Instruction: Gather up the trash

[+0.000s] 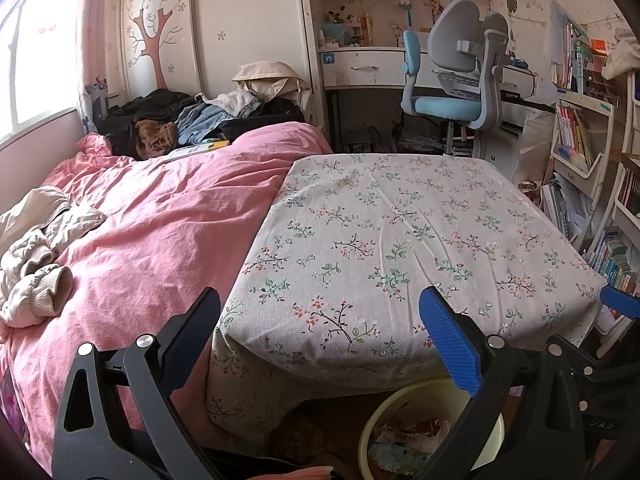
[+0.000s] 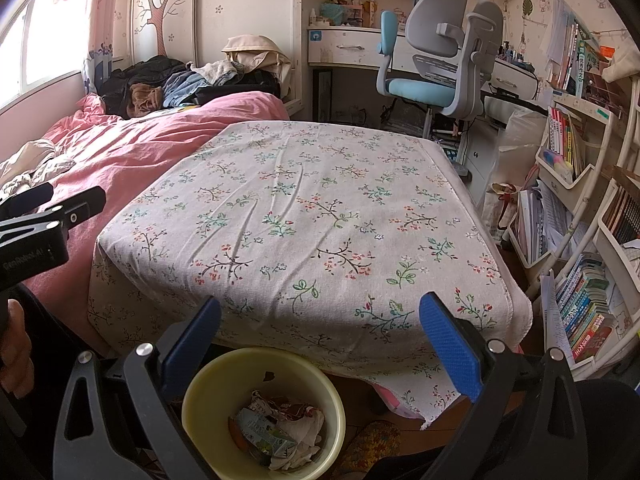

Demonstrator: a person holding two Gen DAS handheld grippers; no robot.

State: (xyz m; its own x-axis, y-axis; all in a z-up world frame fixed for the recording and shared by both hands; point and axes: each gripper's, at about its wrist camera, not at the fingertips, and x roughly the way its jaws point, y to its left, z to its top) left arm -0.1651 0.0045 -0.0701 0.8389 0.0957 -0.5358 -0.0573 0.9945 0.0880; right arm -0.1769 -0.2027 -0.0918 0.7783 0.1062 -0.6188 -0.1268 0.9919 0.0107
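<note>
Below, the round pale-yellow plastic bin (image 2: 262, 408) holds crumpled wrappers (image 2: 280, 428) beside the floral-cloth table (image 2: 304, 216). Both the left gripper (image 1: 320, 320) and right gripper (image 2: 320, 320) hang empty, fingers apart.

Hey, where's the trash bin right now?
The yellow trash bin sits on the floor below the near edge of the floral-cloth table, low centre in the right wrist view between the open right gripper fingers, with crumpled wrappers inside.

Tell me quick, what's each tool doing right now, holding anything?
Left tool: open, holding nothing, above the yellow bin.
Right tool: open, holding nothing, over the same bin of trash.
</note>
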